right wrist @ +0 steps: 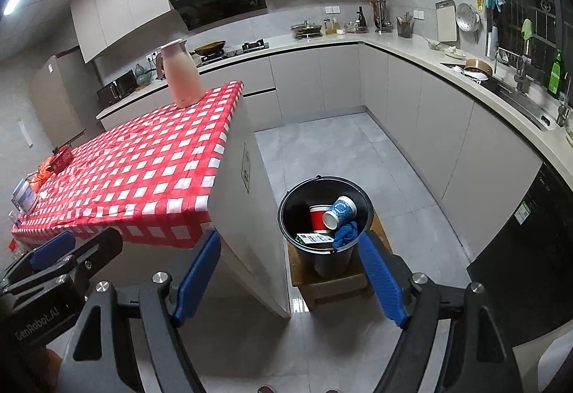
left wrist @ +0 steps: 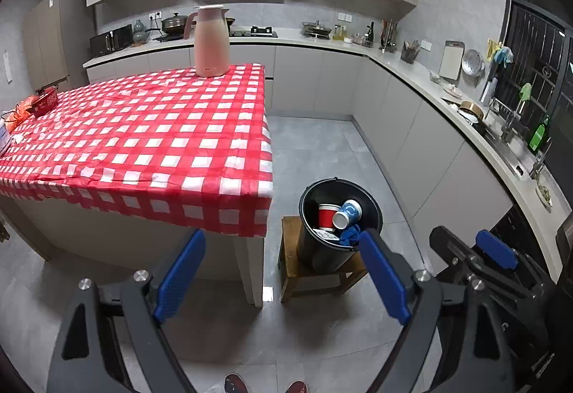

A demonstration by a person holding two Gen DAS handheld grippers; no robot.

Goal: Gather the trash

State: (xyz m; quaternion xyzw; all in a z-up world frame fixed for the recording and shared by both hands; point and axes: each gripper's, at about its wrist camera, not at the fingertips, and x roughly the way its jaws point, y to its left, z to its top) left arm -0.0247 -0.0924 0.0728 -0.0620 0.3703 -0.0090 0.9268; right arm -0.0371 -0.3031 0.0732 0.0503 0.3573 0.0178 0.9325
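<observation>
We hold left gripper and right gripper wide apart, both empty. Black bucket on wooden stool holds cups, blue cloth; bucket bottom hidden.

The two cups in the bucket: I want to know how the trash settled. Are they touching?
Touching. The right wrist view shows the blue cup lying tilted against the red cup inside the bucket, no gap.

Checked-cloth table: pink jug. Wooden stool on floor: black bucket.
</observation>
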